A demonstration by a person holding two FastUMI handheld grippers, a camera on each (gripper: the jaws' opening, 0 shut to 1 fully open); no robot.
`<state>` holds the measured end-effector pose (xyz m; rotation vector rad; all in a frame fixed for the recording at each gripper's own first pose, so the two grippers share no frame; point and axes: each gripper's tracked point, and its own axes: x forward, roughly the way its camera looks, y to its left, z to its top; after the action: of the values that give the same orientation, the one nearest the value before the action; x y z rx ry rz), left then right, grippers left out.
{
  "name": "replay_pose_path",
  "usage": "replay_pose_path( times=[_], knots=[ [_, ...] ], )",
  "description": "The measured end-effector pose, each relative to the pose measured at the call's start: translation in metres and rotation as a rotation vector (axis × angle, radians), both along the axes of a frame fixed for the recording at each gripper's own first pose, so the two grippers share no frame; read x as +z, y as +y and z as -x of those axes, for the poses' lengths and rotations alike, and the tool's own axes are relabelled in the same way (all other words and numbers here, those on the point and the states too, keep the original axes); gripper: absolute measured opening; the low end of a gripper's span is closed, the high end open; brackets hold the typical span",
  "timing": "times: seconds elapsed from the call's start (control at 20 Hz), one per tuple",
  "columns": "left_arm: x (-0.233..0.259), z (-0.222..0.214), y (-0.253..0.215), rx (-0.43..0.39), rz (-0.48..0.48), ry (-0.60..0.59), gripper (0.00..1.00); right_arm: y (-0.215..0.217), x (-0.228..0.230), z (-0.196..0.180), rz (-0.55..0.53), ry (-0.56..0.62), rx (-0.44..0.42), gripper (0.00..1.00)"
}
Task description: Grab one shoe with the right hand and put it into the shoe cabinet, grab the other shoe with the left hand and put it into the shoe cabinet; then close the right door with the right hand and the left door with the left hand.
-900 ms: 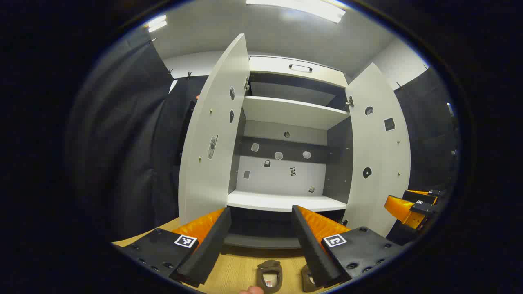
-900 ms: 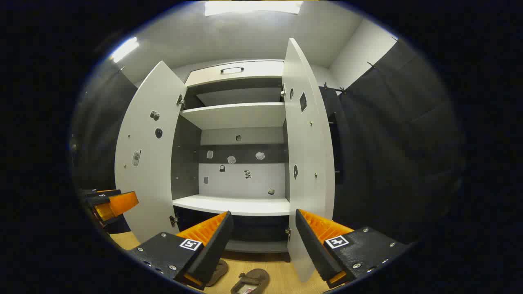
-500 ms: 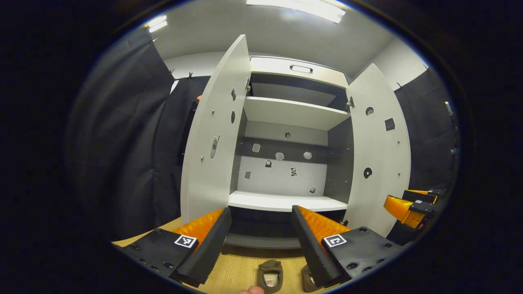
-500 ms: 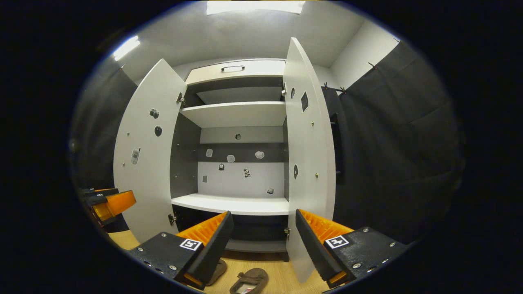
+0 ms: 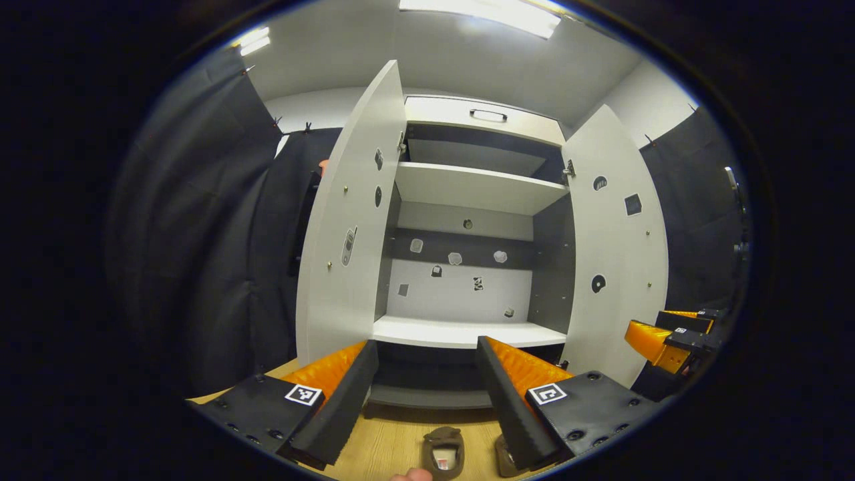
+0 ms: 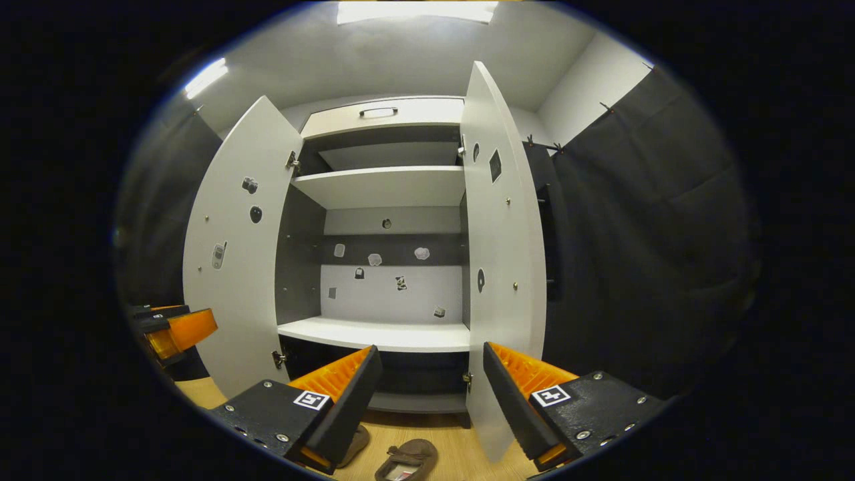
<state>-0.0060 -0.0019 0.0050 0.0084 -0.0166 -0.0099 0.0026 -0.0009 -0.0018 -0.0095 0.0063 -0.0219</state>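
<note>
A white shoe cabinet [image 5: 467,331] [image 6: 381,334] stands ahead with both doors swung wide. Its left door [image 5: 347,227] [image 6: 234,254] and right door [image 5: 618,247] [image 6: 501,254] flank bare shelves. Two brown shoes lie on the wooden floor before it: one shoe [image 5: 443,452] [image 6: 406,459] in the middle, the other shoe [image 5: 502,455] [image 6: 354,446] partly behind a finger. My left gripper [image 5: 426,394] is open above them, holding nothing. My right gripper [image 6: 431,394] is open too and holds nothing. Each gripper also shows farther off: the right gripper [image 5: 668,337] beside the right door, the left gripper [image 6: 175,334] beside the left door.
Dark cloth walls [image 5: 200,234] [image 6: 641,254] close in on both sides of the cabinet. A drawer with a handle [image 5: 487,115] [image 6: 378,111] tops it. A fingertip [image 5: 411,475] shows at the bottom of the left gripper view. The floor [image 5: 394,441] is light wood.
Both views have shifted only slightly; the grippers hover nearly still, staying open. The shoes and doors have not moved.
</note>
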Motion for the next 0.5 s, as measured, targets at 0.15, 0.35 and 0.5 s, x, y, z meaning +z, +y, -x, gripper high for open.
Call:
replay_pose_path(
  times=[0.15, 0.35, 0.5],
  knots=[
    [0.002, 0.000, 0.002, 0.002, -0.002, -0.003, 0.96, 0.003, -0.001, -0.005, 0.003, 0.000, 0.010, 0.94],
    [0.005, 0.002, 0.004, 0.007, -0.017, -0.011, 0.96, 0.014, -0.015, -0.015, 0.009, 0.027, 0.034, 0.94],
    [0.005, 0.004, 0.004, 0.006, -0.019, -0.010, 0.96, 0.020, -0.034, -0.026, 0.029, 0.062, 0.047, 0.94]
  ],
)
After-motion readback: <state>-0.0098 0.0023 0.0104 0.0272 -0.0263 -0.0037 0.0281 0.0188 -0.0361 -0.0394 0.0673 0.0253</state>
